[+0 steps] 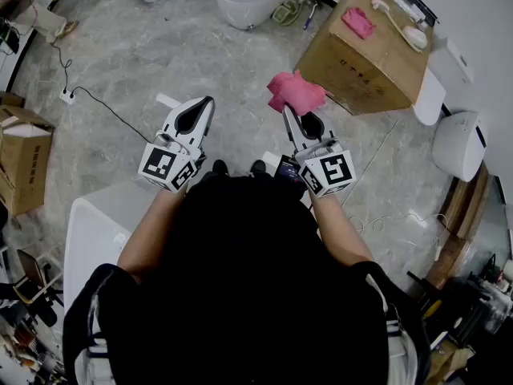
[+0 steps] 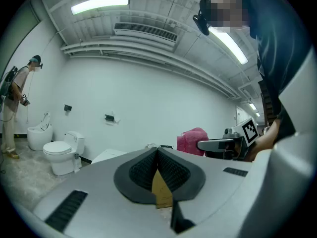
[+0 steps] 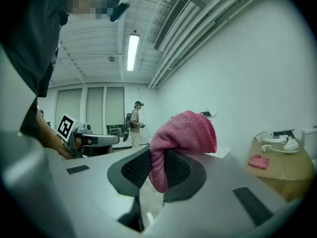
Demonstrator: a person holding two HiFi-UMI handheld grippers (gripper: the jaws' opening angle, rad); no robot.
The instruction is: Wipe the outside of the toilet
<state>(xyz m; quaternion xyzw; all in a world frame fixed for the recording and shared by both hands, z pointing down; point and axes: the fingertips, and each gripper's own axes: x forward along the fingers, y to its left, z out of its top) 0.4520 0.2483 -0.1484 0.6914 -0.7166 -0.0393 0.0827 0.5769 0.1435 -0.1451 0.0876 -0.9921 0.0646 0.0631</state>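
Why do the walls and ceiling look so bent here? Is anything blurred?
Left gripper view: the wide lens bows the ceiling lamp, and the corners go black. Right gripper view: same bowing; the cloth is sharp. Head view: even light, faint shadows.
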